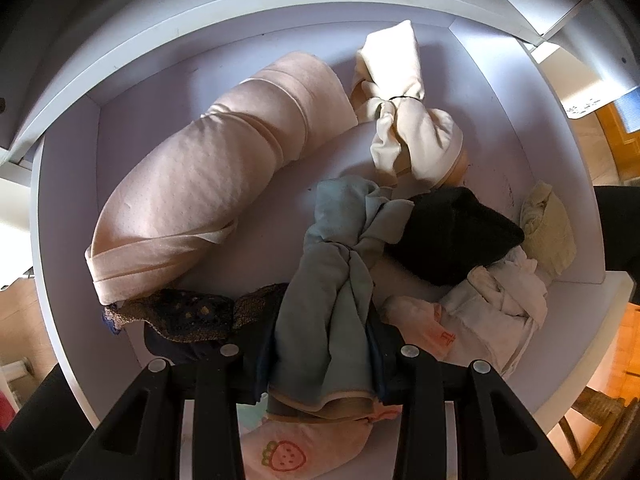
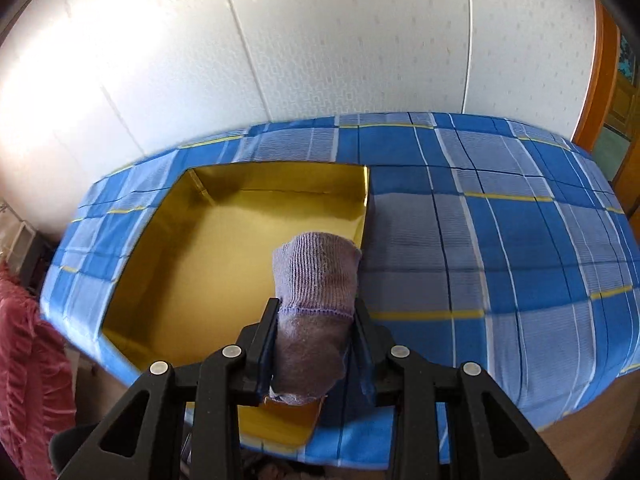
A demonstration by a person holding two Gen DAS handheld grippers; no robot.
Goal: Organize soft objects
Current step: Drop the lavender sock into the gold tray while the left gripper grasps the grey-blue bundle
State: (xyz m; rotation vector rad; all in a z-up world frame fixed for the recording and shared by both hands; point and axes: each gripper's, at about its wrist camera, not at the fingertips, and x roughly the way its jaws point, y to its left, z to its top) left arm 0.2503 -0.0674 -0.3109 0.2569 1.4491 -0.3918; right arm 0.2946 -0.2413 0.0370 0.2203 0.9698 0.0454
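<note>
two tools clamped: left tool (image 1: 320, 360) on knotted blue-grey cloth (image 1: 336, 280); right tool (image 2: 316, 344) on lilac sock (image 2: 316, 280), cuff pointing forward.

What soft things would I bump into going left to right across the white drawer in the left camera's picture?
Big pink cloth roll → grey-blue knotted bundle, held in the left gripper → black bundle → pale yellow bundle by the drawer's right wall.
</note>
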